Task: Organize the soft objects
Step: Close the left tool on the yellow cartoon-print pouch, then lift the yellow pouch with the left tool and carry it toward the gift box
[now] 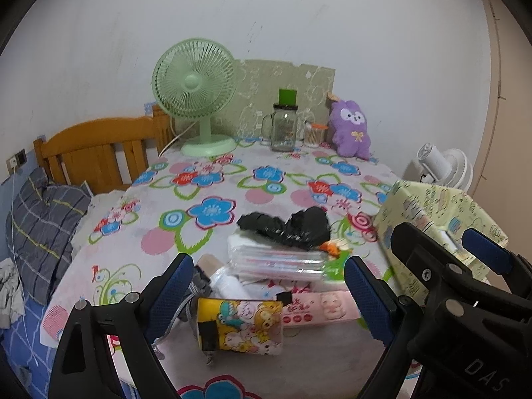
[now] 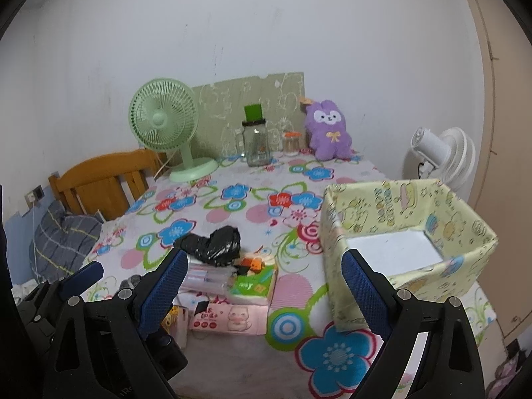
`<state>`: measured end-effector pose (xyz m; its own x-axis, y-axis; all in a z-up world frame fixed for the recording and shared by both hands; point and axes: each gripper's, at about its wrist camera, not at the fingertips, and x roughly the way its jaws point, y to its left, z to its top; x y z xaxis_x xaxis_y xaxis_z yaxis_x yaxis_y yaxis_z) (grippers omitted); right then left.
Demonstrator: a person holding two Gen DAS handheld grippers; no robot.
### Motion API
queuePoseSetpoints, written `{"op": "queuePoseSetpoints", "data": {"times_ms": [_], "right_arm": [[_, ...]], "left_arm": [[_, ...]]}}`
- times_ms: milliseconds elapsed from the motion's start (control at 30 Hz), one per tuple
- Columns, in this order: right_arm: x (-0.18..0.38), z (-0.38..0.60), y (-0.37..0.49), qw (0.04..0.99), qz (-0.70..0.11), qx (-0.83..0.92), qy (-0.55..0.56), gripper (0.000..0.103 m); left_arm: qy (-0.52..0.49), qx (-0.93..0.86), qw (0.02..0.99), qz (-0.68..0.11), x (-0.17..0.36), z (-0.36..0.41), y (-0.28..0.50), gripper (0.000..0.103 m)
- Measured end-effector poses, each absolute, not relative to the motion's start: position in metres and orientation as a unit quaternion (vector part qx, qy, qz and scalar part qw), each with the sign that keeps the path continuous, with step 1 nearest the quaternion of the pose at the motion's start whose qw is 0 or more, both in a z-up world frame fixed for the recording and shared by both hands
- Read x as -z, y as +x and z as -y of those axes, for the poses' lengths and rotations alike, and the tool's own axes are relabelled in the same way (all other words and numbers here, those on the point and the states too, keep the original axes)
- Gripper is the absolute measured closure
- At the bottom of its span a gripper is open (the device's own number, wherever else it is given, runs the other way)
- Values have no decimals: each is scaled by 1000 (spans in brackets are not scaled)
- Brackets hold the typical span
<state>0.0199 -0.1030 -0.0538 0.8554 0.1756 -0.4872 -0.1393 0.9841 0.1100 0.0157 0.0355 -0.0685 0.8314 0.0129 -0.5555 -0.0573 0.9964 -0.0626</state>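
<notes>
While jaws gape, the yellow pouch (image 1: 241,326) lies seemingly crosswise, left-right.

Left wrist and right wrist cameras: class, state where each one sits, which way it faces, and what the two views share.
Left wrist: on the left gripper, facing across the floral table at the pile of tissue packs; own open fingers and the right gripper show.
Right wrist: on the right gripper, facing the yellow box; own open fingers show.
Shared: green fan, purple plush, black bag.
</notes>
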Motion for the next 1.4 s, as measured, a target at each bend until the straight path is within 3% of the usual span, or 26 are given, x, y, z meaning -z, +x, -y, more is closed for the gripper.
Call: {"op": "queuePoseSetpoints", "data": {"times_ms": [767,967,1033,1400], "right_arm": [[114,68,45,942,-324,-88,-1,8],[125,57,51,934,-343,-96,-14,8],[128,54,53,932,-349,-97,-17,8],[141,50,68,923,-374,-93,-17,8]], "left_arm": [[-45,-34,934,-354,127,-51,27,11],[-59,-38,924,-376,141,-59,31,18],[-60,-37,922,-380,144,-59,32,25],[-56,-42,923,-378,148,-62,42,27]]}}
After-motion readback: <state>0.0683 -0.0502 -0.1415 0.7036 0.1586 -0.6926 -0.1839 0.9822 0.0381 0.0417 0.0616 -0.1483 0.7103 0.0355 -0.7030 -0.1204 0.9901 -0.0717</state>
